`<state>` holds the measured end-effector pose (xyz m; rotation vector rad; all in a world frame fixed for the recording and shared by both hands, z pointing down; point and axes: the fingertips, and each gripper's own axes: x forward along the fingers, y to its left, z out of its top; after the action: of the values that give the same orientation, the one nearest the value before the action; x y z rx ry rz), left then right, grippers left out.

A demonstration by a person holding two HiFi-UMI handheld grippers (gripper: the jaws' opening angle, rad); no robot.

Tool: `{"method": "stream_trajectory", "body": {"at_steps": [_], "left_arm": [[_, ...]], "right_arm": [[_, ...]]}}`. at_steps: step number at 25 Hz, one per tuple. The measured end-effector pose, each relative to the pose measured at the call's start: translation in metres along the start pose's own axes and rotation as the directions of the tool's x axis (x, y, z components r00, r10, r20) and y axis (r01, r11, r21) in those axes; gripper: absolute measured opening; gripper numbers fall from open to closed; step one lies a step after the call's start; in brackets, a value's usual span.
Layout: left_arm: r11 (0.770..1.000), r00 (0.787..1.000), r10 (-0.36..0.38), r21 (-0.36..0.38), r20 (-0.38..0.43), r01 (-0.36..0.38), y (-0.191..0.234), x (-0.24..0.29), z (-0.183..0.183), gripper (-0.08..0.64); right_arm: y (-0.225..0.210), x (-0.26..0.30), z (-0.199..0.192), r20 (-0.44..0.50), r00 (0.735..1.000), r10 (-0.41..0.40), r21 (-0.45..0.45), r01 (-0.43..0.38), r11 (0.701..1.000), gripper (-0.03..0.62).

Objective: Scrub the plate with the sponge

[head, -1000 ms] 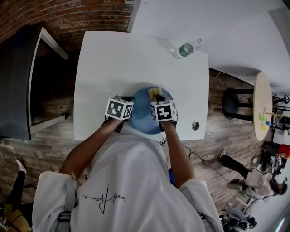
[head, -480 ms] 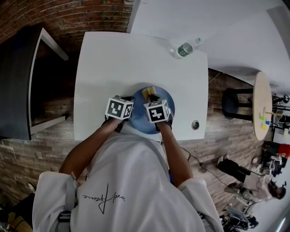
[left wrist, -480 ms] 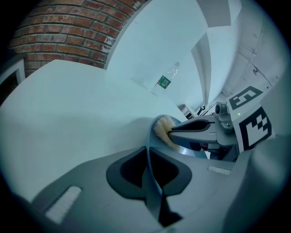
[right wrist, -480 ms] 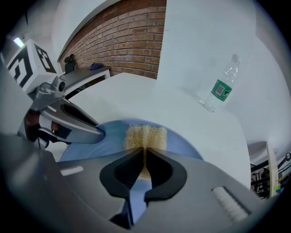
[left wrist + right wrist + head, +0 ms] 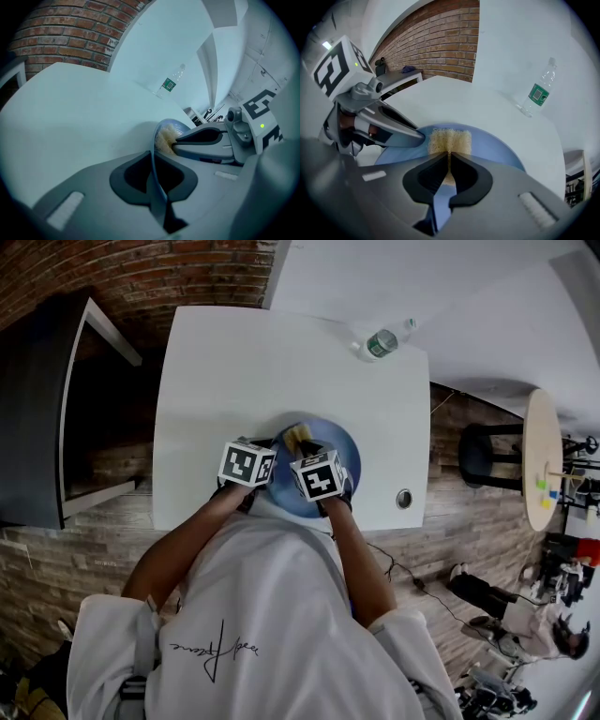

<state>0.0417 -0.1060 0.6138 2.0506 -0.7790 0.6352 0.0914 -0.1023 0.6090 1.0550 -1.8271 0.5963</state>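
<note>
Left gripper clamped on the plate's rim

We're looking along the left gripper, jaws closed on the thin edge of the blue plate, seen edge-on. Just past it, the right gripper holds the yellow sponge against the plate, and a bottle lies near the table's far edge.

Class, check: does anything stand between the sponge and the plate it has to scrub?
Nothing visible does. The right gripper holds the sponge right against the plate. The left gripper clamps the plate's rim beside it, not in between; the bottle is far off.
</note>
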Motion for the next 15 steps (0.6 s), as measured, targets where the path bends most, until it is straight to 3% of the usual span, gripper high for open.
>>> {"method": "stream_trajectory", "body": {"at_steps": [15], "left_arm": [[1.000, 1.000, -0.001, 0.007, 0.000, 0.001, -0.001, 0.001, 0.001, 0.028]], "right_arm": [[0.028, -0.007, -0.016, -0.049, 0.997, 0.056, -0.094, -0.060, 0.994, 0.025]]}}
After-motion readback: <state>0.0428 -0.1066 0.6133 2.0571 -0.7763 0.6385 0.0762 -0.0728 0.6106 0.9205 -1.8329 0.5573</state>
